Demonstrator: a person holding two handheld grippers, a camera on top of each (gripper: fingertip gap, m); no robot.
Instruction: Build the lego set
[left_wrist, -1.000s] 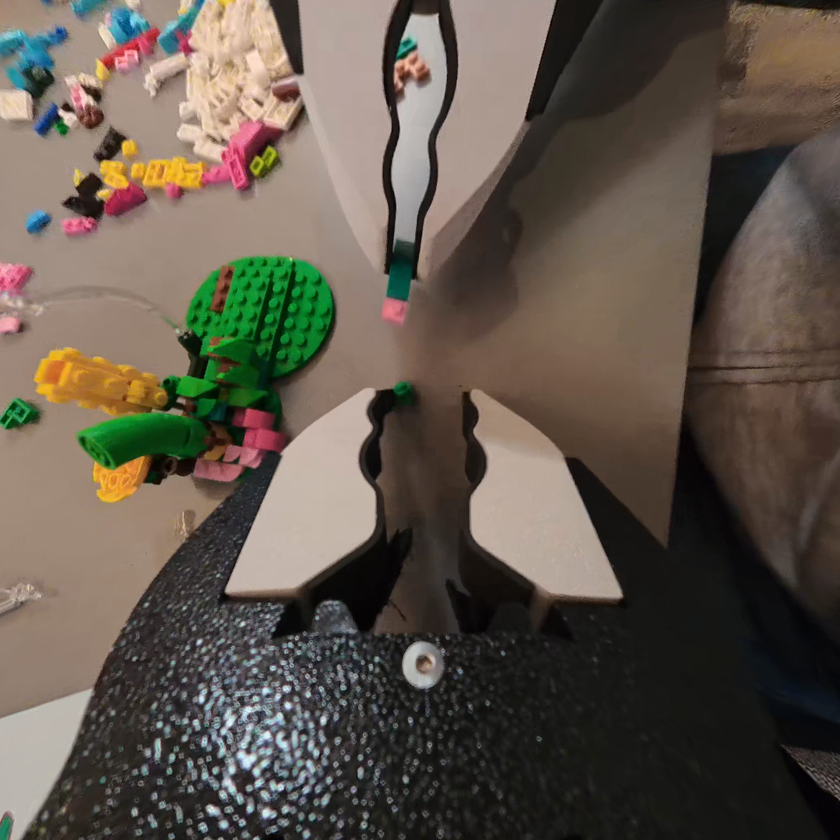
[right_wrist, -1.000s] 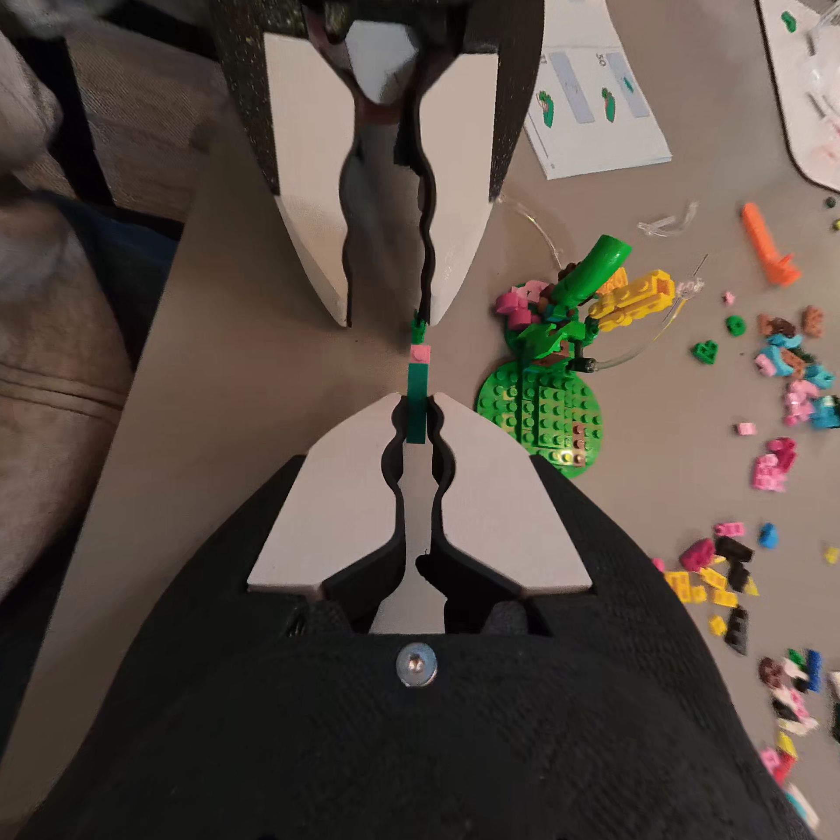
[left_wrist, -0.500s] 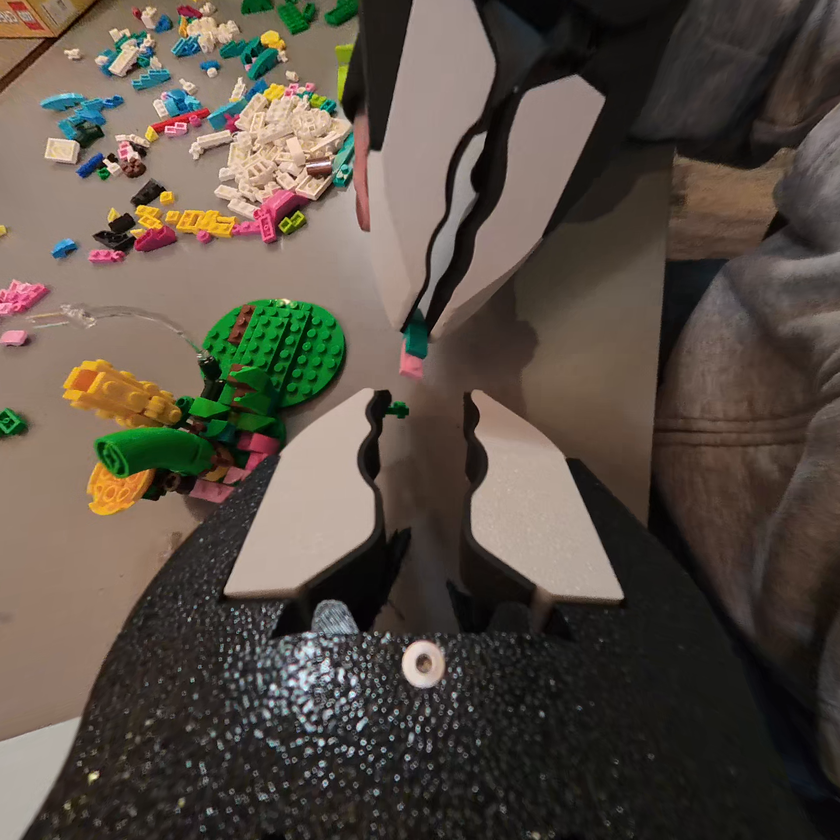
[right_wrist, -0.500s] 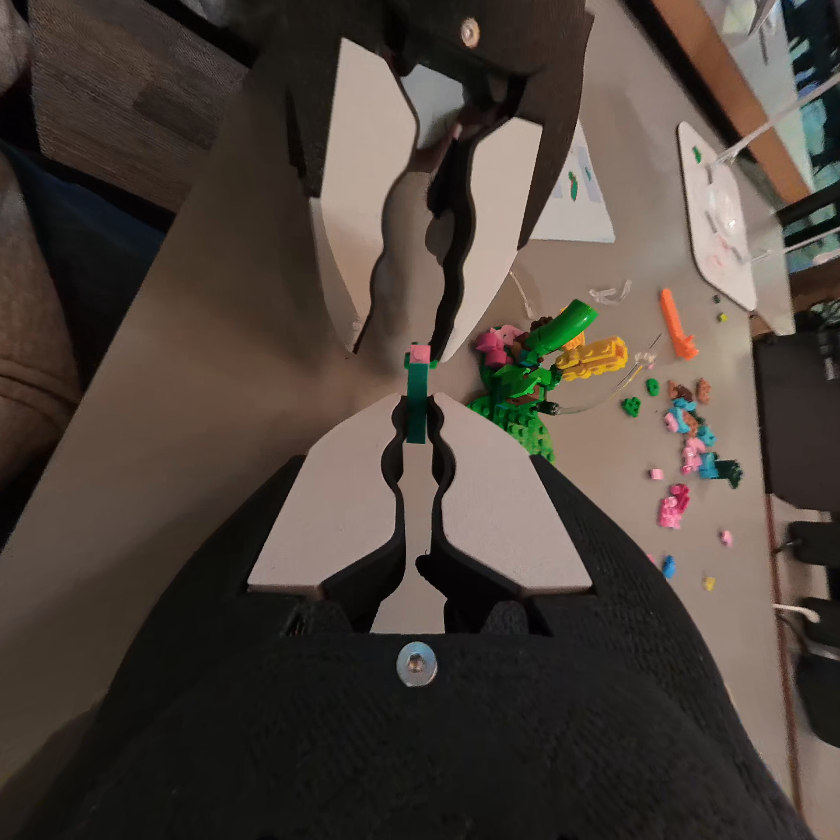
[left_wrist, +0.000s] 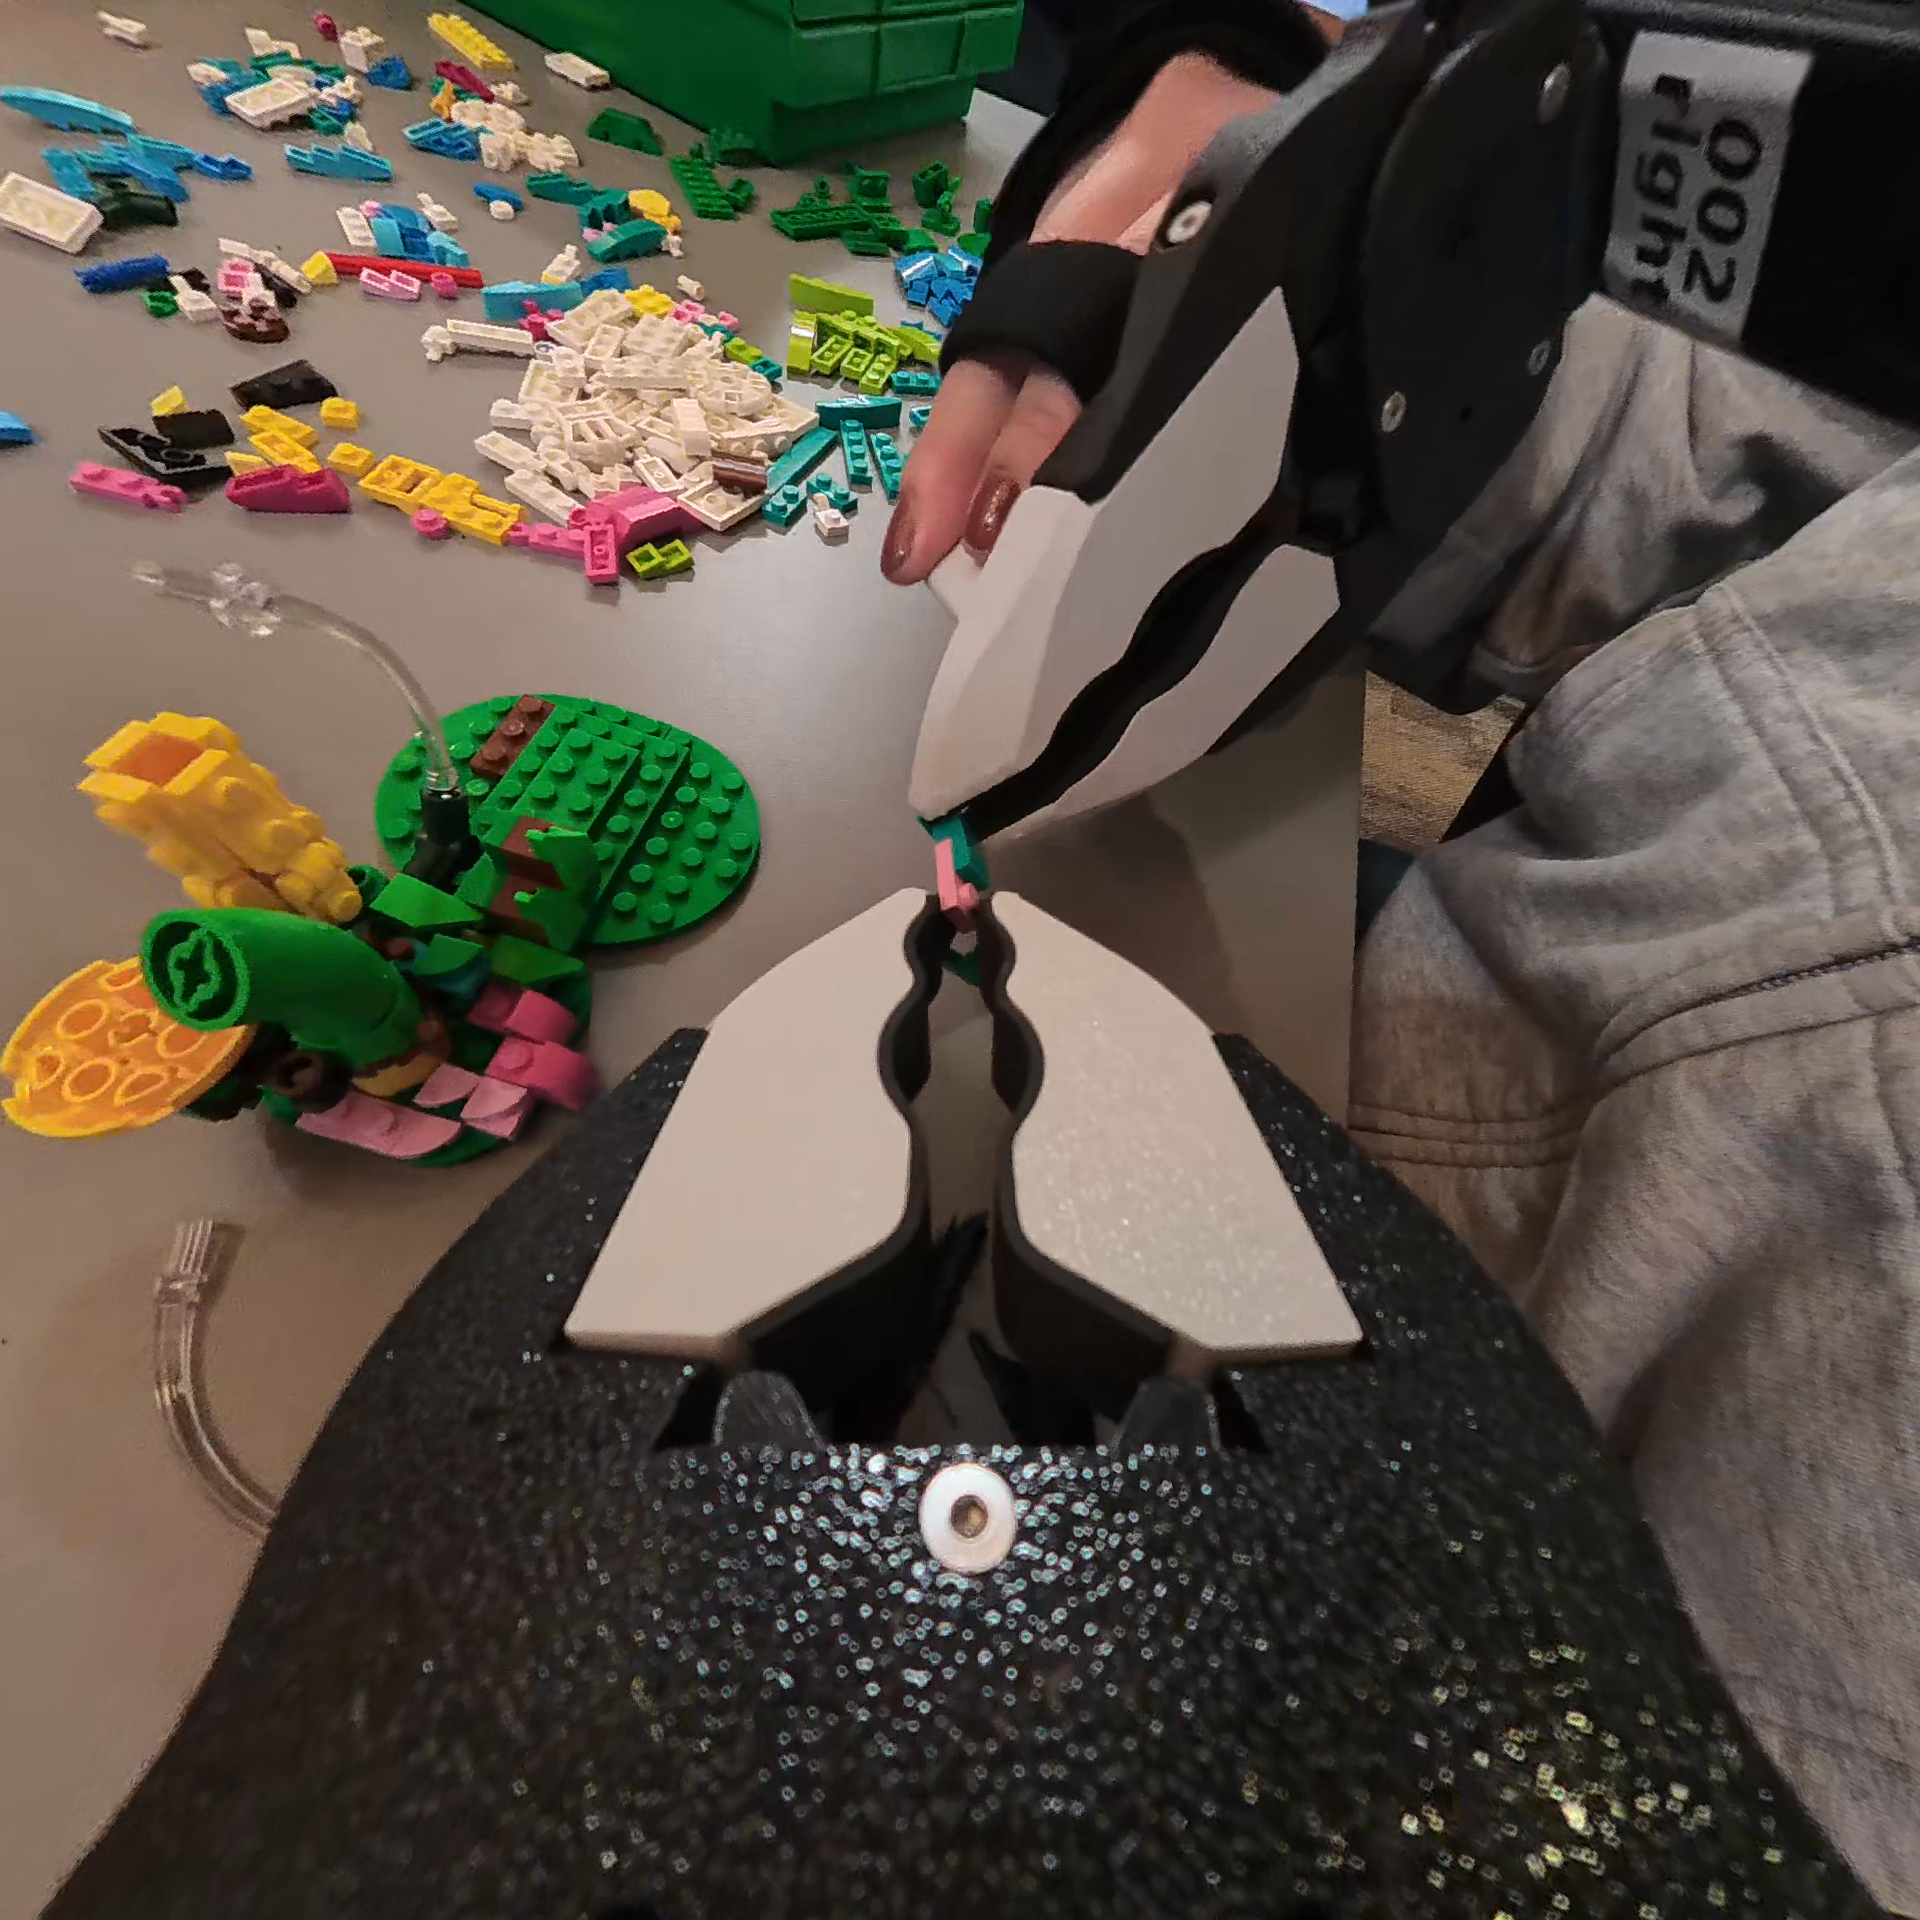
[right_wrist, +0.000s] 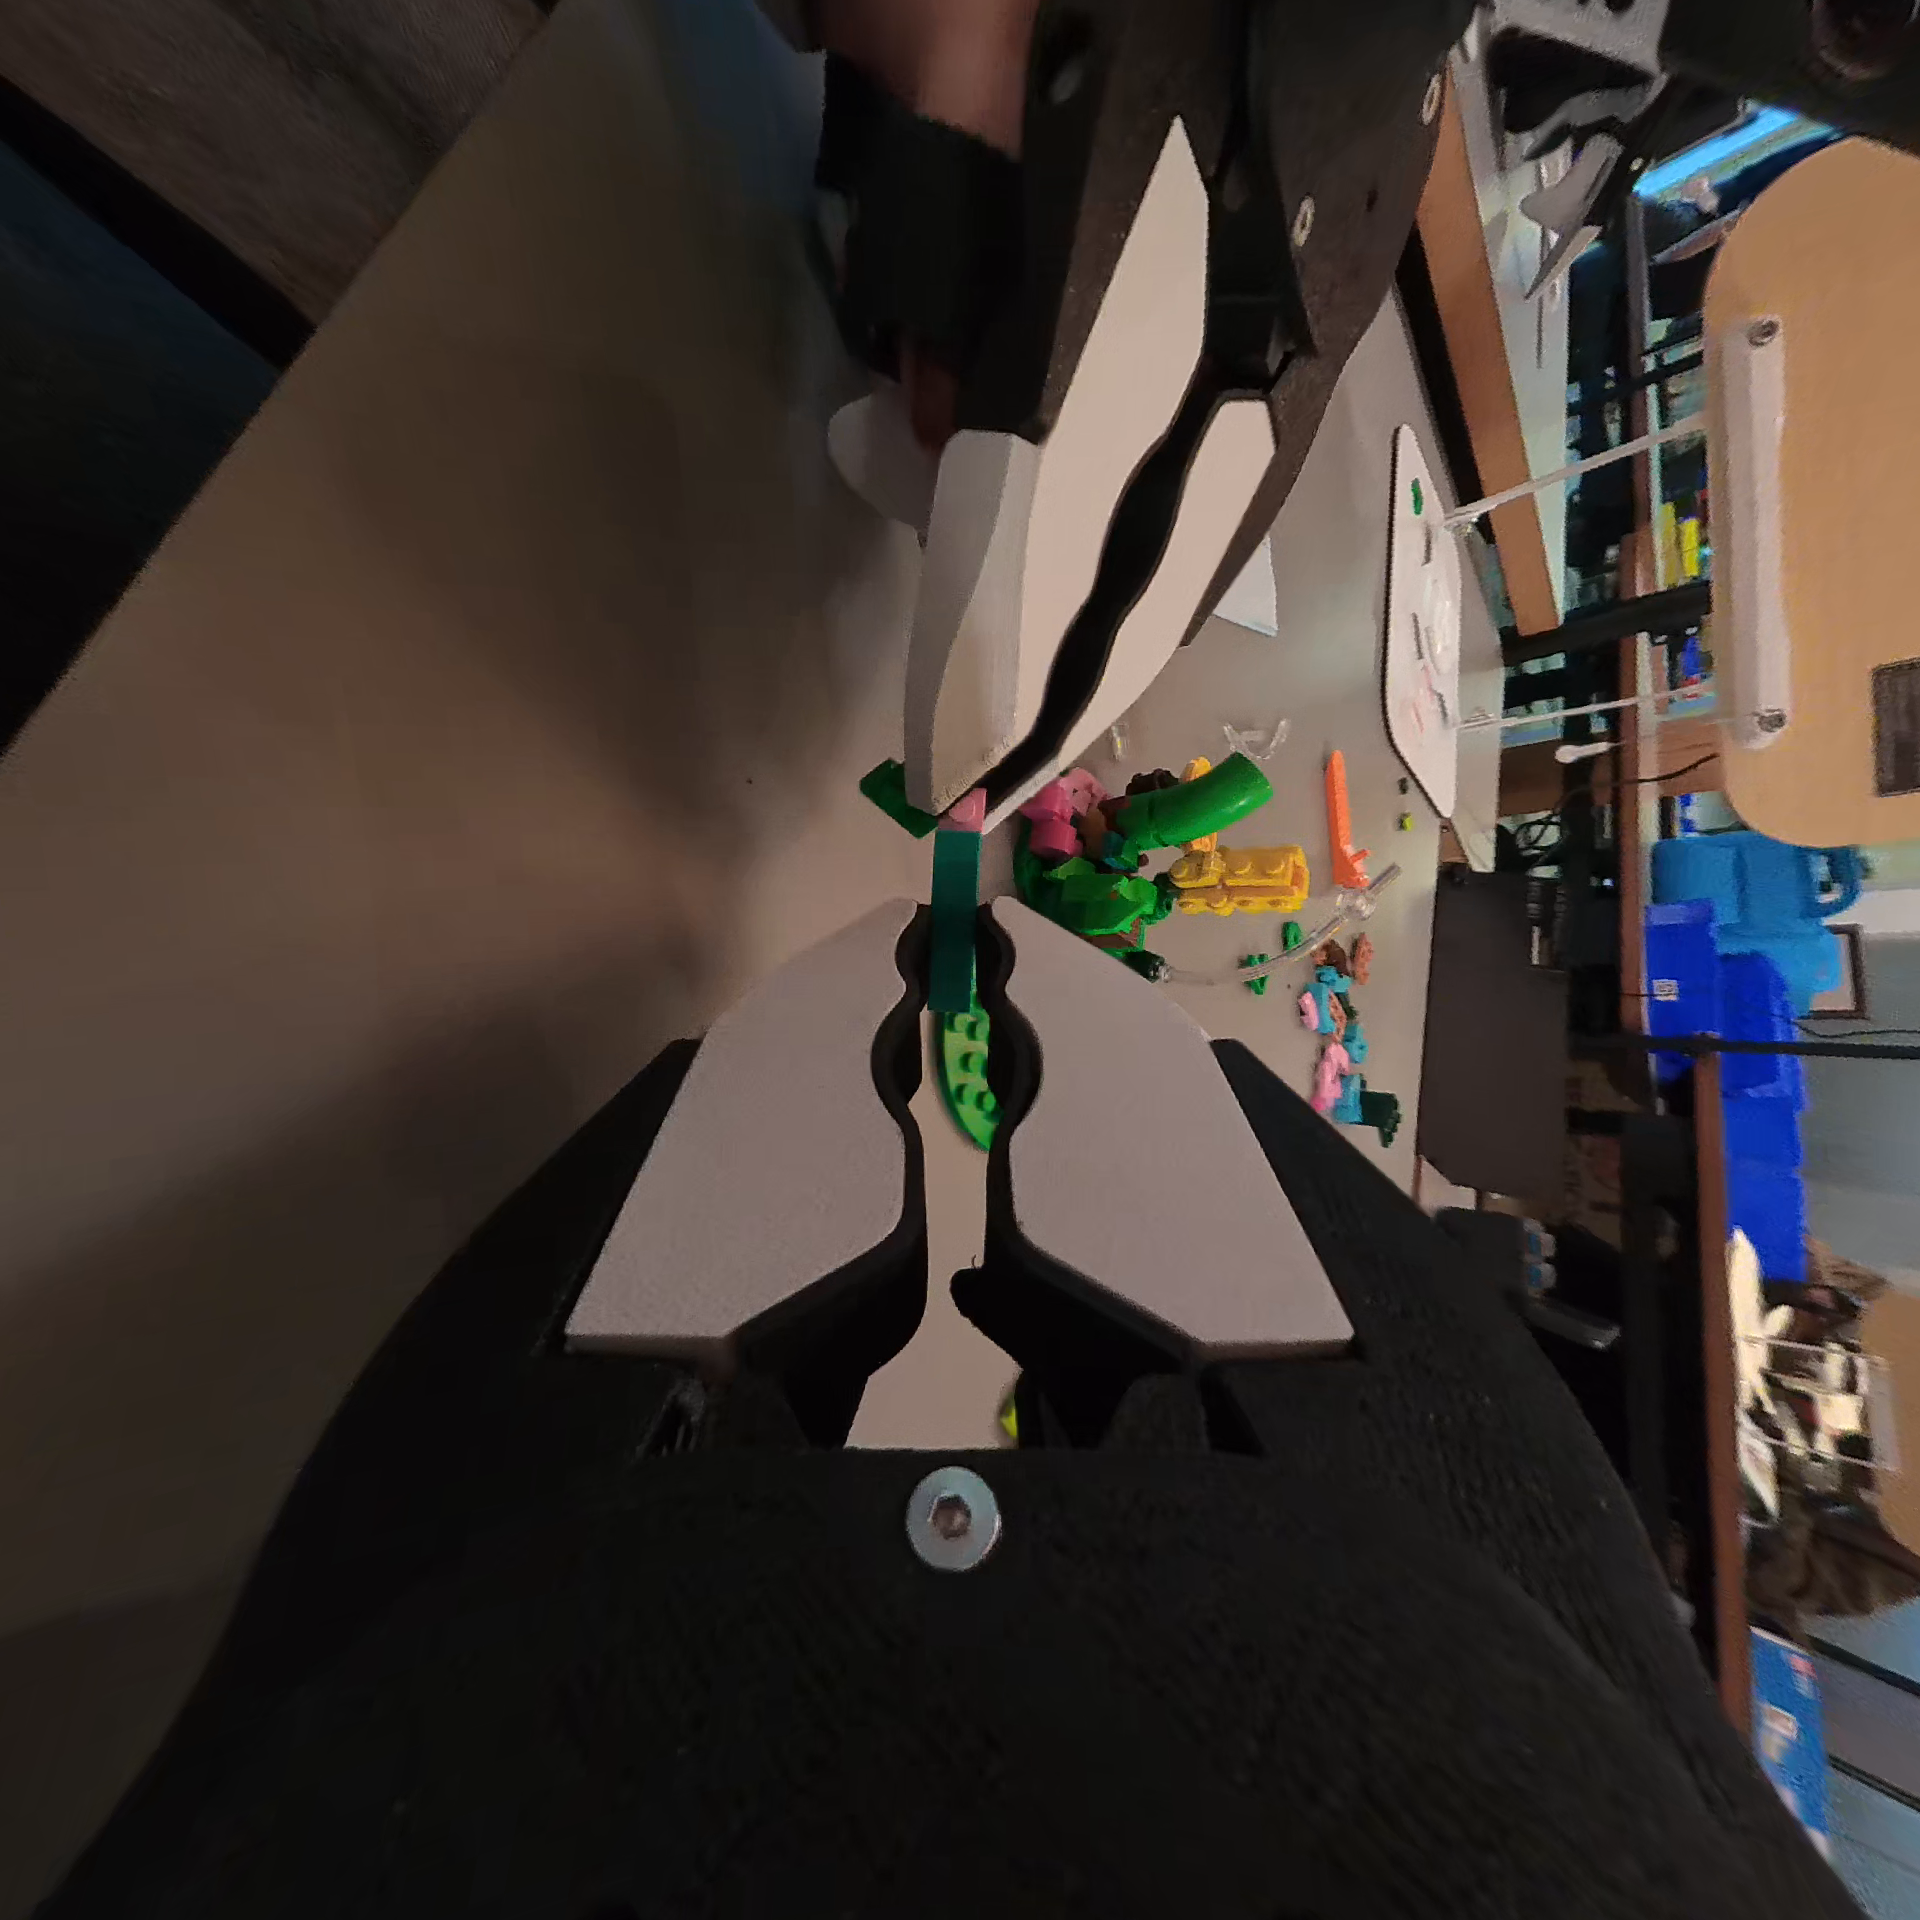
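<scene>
My right gripper (right_wrist: 951, 914) is shut on a dark green plate (right_wrist: 954, 904) with a pink brick (right_wrist: 968, 808) at its far end. My left gripper (left_wrist: 956, 909) meets it tip to tip. Its pads are shut on the pink brick (left_wrist: 951, 878) and on a small bright green piece (left_wrist: 966, 964) pressed against it. In the right wrist view this green piece (right_wrist: 891, 795) sticks out beside the left gripper's fingertips (right_wrist: 940, 769). In the left wrist view the right gripper (left_wrist: 961, 821) comes in from the upper right, held by a gloved hand (left_wrist: 966, 488).
A round green baseplate (left_wrist: 644, 821) and a flower model with a green tube and yellow parts (left_wrist: 270, 966) lie to the left on the grey table (left_wrist: 779, 644). Loose bricks (left_wrist: 644, 416) and a green box (left_wrist: 831, 62) lie beyond. A grey sleeve (left_wrist: 1662, 935) is on the right.
My left gripper's jaws went from wide open to shut on the pink end of the plate. Both grippers have tilted and the right one has swung round, still holding the dark green plate.
</scene>
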